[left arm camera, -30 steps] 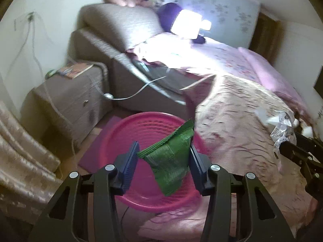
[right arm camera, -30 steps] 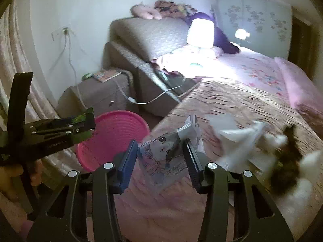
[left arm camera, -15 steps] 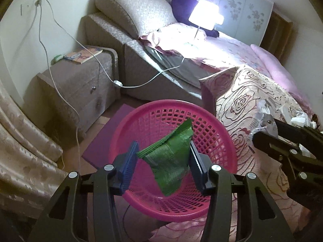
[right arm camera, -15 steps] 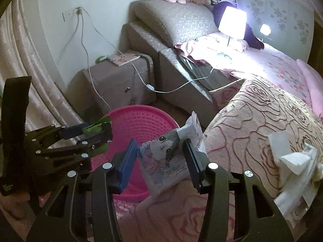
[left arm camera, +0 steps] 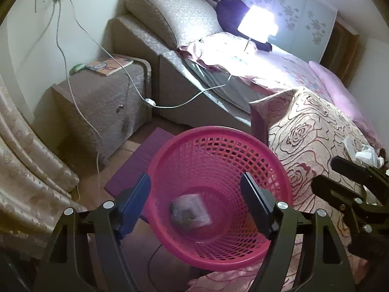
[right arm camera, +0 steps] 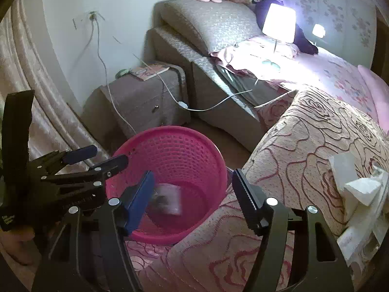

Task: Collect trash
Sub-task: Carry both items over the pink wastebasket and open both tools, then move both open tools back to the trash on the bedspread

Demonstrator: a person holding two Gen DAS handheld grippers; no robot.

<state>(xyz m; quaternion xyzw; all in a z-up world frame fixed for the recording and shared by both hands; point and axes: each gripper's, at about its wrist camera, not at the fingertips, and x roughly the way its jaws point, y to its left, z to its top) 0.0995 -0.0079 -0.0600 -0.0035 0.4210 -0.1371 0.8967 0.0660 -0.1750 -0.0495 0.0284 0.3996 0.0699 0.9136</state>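
Left wrist view: left gripper above pink basket, jaws opening, nothing between; blurred wrapper inside, near the bottom.

Right wrist view: right gripper over basket rim beside bedspread, jaws opening, empty; tissues on bedspread edge.

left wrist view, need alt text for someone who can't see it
The left tool, jaws opening and empty, hangs over a pink basket with a blurred wrapper inside. A bed with tissues is right, a nightstand left.
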